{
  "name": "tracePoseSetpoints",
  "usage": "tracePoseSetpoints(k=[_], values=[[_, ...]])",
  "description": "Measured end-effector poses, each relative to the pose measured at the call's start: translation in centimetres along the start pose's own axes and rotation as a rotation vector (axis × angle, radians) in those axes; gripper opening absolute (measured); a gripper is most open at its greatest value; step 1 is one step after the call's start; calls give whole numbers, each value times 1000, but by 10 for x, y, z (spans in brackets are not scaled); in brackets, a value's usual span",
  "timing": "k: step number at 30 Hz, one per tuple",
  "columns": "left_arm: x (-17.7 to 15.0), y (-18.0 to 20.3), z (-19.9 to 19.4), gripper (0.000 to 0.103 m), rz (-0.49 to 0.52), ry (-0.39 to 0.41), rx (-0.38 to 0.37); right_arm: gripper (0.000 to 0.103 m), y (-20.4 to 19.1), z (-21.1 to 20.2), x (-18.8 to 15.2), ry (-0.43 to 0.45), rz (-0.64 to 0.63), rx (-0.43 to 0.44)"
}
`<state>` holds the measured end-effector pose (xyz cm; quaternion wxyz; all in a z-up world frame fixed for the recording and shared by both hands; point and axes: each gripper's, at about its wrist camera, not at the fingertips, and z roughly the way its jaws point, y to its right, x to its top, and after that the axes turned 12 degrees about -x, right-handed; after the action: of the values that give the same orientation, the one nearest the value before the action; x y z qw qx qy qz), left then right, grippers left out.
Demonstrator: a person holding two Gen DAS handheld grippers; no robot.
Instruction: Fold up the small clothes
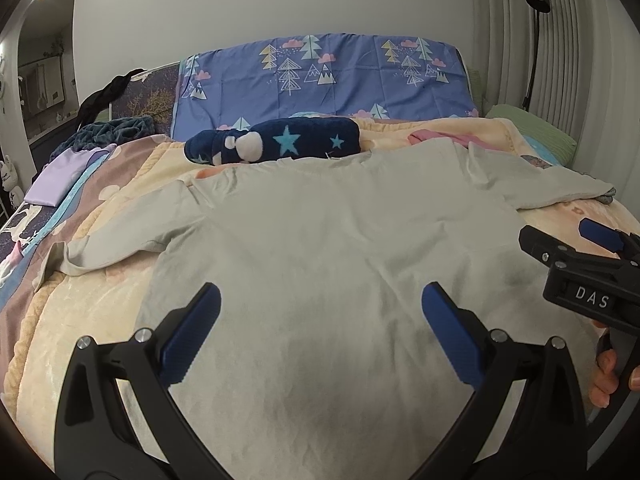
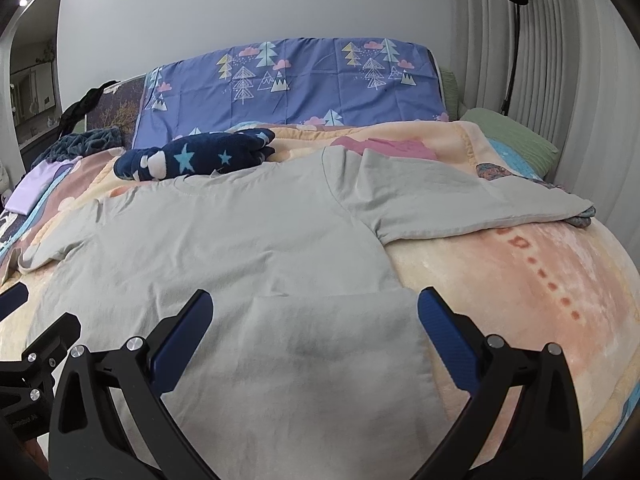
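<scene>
Two grippers hover over a grey shirt [image 1: 320, 240] spread flat on the blanket [image 2: 520, 264]. Left gripper [image 1: 320, 332]: jaws wide apart, holding nothing, above the lower hem. Right gripper [image 2: 314, 336]: jaws wide apart, holding nothing, above the right hem corner.

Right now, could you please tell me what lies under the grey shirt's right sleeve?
Under the grey shirt, the peach blanket shows all round. At the right sleeve's cuff, a patterned bluish fabric peeks out; the rest of it stays covered.
</scene>
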<state>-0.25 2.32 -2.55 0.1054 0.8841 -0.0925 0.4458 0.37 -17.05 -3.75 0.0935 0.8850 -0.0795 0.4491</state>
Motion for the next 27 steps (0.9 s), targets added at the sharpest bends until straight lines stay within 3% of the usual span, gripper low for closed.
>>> tracePoseSetpoints(k=[27], values=[[-1, -10, -2, 101, -42, 20, 1, 97, -12, -12, 1, 63, -49, -3]])
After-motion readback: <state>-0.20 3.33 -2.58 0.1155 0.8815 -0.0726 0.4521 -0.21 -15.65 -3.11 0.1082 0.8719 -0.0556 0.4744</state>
